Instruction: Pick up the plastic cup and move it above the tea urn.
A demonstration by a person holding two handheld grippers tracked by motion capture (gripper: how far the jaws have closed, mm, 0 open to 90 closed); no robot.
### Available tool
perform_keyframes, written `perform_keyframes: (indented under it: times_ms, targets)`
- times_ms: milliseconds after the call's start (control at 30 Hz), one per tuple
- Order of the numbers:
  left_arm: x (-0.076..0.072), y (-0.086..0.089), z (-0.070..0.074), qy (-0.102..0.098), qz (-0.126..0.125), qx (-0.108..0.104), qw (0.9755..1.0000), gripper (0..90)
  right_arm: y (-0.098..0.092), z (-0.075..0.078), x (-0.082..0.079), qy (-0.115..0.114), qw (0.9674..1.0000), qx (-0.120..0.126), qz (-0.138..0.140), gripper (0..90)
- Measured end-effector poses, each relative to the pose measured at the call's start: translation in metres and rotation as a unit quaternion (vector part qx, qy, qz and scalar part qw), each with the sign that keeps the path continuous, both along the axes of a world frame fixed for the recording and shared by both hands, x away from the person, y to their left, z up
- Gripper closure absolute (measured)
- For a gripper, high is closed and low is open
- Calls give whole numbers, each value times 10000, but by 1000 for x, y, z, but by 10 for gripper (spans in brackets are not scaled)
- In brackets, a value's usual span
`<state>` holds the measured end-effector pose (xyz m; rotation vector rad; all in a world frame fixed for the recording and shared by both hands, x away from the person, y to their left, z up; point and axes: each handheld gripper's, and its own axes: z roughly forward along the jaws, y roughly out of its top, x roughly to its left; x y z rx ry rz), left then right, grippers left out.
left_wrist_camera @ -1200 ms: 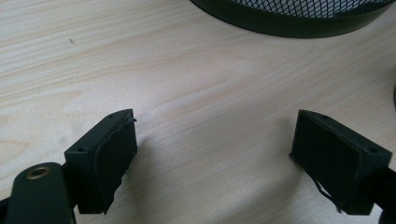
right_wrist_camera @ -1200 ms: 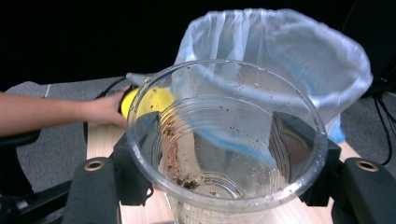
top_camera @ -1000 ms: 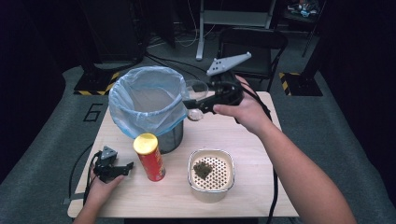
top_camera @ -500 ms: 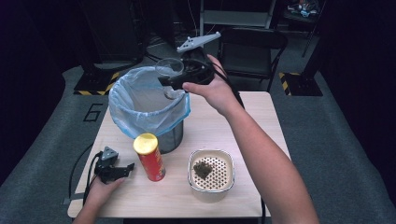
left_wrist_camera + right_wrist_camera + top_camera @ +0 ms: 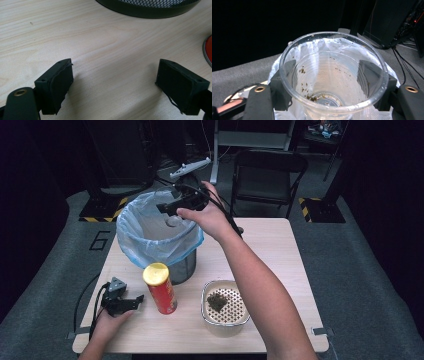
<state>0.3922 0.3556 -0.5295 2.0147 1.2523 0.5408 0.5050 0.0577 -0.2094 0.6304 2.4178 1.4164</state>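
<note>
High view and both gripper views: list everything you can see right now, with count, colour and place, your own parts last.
Table: one, light wood, centre.
Waste bin: one, dark mesh, pale blue bag liner, table's far left.
Plastic cup: one, clear, brown residue inside, held over the bin.
Crisp can: one, red with yellow lid, upright in front of the bin.
Strainer bowl: one, cream, dark clump inside, near edge, right of the can.
Folding chair: one, black, behind the table.
Left claw: black, open, resting on the table by the can.
Right claw: black, shut on the cup.

txt: "6" | on: grey floor mat (image 5: 75, 250), left of table (image 5: 280, 250) | other txt: none
</note>
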Motion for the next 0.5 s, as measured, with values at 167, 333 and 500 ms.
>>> perform_keyframes:
  times_ms: [167,333,500]
  targets:
    - [0,0,0,-3,11,-4,10000,139,8,-9,5,-36,9997,-208,-95,313]
    - [0,0,0,-3,10,-7,10000,140,20,-22,11,46,9997,-202,-120,307]
    - [0,0,0,-4,12,-4,10000,141,32,-35,16,124,9989,-418,-152,297]
